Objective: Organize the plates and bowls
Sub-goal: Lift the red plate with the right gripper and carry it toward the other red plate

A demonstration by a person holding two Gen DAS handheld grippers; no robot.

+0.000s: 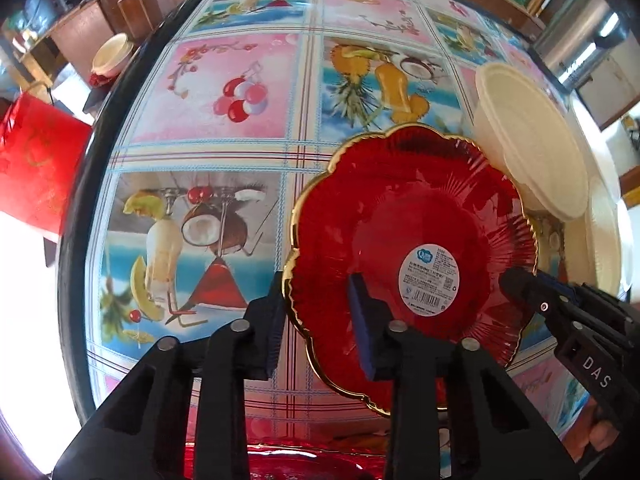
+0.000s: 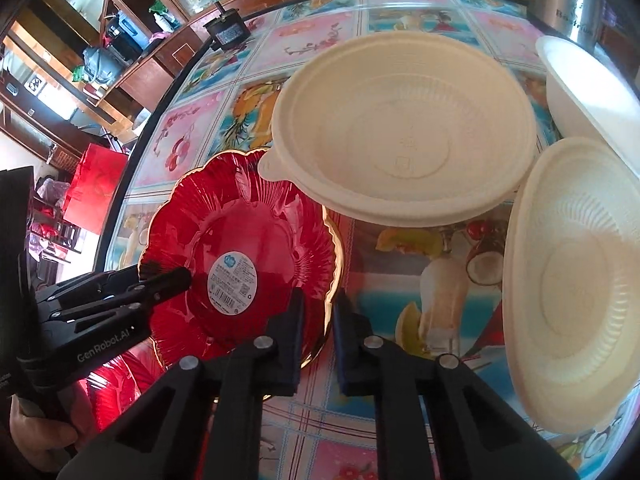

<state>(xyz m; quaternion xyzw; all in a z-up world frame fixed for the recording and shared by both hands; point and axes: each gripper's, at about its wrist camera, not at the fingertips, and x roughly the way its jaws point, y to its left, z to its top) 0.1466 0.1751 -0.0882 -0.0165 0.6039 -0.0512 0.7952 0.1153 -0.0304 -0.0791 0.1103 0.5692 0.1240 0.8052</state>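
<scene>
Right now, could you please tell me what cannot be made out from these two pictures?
1. Label on the red plate: print too small to read in both views.
2. Red item, bottom of the left wrist view: cut off by the edge and partly behind the left gripper, so what it is stays unclear.
3. White bowl, right wrist view: cut off by the right edge.

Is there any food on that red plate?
No. The red plate holds only a round white sticker.
</scene>
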